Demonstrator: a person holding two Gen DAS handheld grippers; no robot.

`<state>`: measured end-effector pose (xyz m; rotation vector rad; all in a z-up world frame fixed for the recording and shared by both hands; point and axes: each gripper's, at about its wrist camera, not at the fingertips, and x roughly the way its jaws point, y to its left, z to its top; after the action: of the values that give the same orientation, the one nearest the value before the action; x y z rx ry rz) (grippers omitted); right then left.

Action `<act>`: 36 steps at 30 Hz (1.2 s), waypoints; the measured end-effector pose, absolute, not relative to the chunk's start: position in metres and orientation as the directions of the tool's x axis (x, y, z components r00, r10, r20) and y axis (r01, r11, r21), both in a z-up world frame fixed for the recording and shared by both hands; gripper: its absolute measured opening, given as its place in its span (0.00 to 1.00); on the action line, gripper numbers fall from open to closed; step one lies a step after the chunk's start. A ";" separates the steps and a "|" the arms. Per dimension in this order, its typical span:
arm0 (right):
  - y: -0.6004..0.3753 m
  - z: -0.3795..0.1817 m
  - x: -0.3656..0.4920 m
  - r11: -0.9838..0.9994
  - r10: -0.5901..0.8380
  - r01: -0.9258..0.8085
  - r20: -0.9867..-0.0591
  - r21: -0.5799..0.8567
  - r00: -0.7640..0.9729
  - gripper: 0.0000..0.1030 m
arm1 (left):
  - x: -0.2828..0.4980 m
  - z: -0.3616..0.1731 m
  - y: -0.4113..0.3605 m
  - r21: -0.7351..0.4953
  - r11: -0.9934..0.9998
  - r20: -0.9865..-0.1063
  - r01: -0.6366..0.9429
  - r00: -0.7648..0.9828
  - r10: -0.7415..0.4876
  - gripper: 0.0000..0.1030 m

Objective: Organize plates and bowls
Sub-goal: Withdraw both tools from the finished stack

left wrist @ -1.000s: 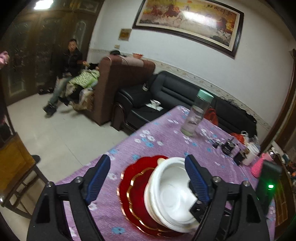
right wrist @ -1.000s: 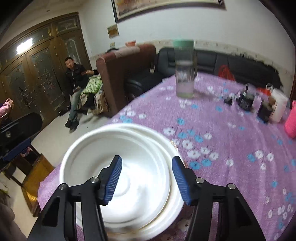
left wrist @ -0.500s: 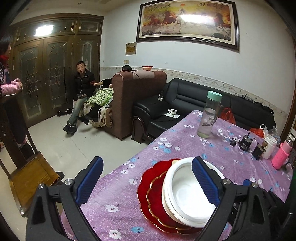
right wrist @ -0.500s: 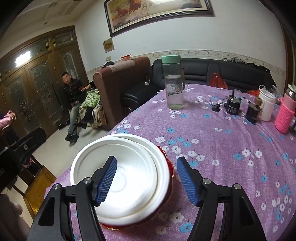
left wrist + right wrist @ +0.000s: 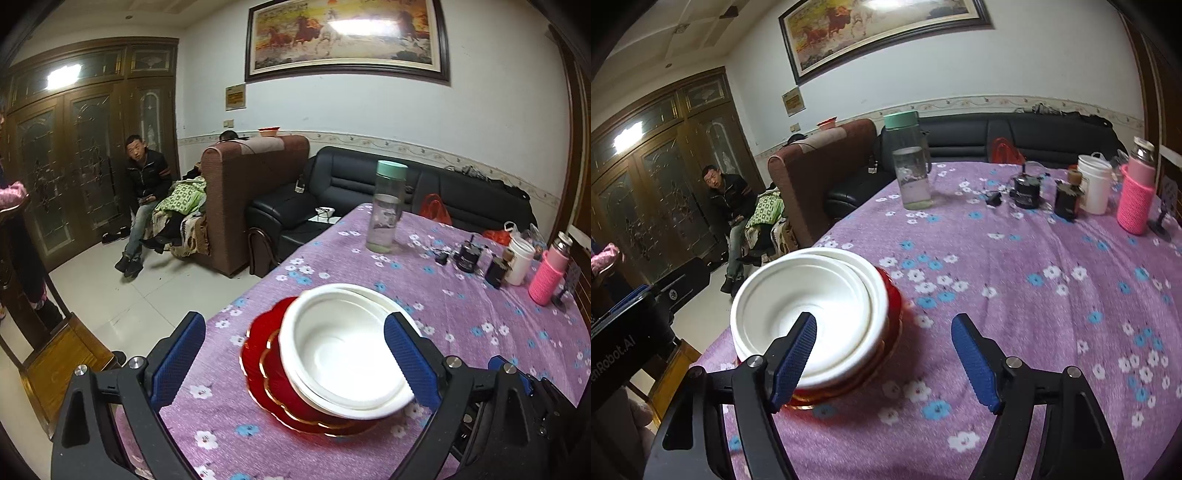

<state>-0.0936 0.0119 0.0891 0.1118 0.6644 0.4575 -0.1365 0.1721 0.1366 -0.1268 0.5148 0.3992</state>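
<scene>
The white bowls sat nested, skewed off-centre on the red gold-rimmed plates near the counter edge. My left gripper had its fingers spread wide around the stack, touching nothing; my right gripper was also apart and empty. I judged a careless nudge could tip the overhanging bowls or push the stack off the edge.

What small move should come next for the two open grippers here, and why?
Probably ease both back and stop. The nested white bowls already sit on the scalloped red gold-rimmed plates on the purple floral tablecloth. The left gripper and right gripper are open and hold nothing, and no other loose dishes show.
</scene>
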 end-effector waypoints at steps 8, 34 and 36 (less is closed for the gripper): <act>-0.015 0.082 -0.101 0.901 0.433 -0.341 -0.572 0.267 0.696 0.78 | -0.140 0.135 0.140 0.030 0.928 -0.485 -0.371 0.806 0.338 0.96; -0.024 0.085 -0.114 0.864 0.492 -0.449 -0.570 0.228 0.658 0.81 | -0.138 0.138 0.109 0.021 0.911 -0.485 -0.411 0.793 0.369 1.00; -0.023 0.087 -0.112 0.861 0.496 -0.456 -0.570 0.226 0.654 0.81 | -0.137 0.138 0.111 0.023 0.913 -0.485 -0.408 0.794 0.367 1.00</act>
<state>-0.1123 -0.0230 0.0866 0.0643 0.6659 0.5403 -0.1369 0.1105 0.1378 -0.0838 0.5038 0.4170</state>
